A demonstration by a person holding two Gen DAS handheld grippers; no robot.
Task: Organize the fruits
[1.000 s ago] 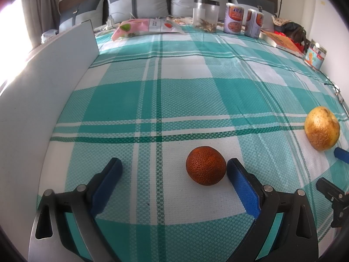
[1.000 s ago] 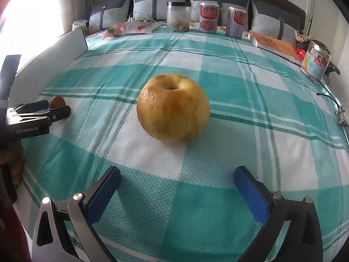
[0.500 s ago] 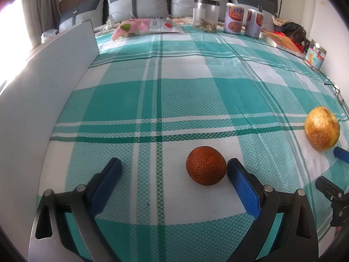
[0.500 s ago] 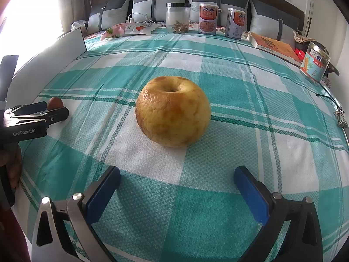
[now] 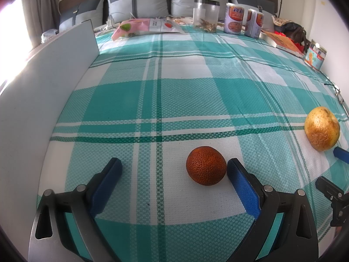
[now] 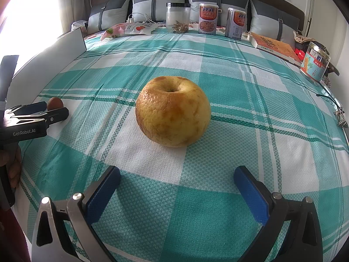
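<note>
A small dark-orange fruit (image 5: 206,168) with pitted skin lies on the teal plaid cloth (image 5: 174,100). My left gripper (image 5: 174,170) stands open around it, and the fruit rests right against the right finger's blue pad (image 5: 242,181). A large yellow apple-shaped fruit (image 6: 173,114) sits upright ahead of my right gripper (image 6: 176,178), which is open with nothing between its fingers. The same yellow fruit (image 5: 322,128) shows at the right edge of the left wrist view. In the right wrist view the left gripper (image 6: 37,113) and the small fruit (image 6: 55,103) appear at far left.
A white board (image 5: 43,91) stands on edge along the left side. At the back are a clear jar (image 6: 177,17), two cans (image 6: 208,19), a snack bag (image 6: 126,29) and grey pillows (image 6: 152,4). A book (image 6: 274,45) and another tin (image 6: 315,64) lie at right.
The yellow fruit looks slightly nearer to my right gripper. The left gripper and the small orange fruit have not moved.
</note>
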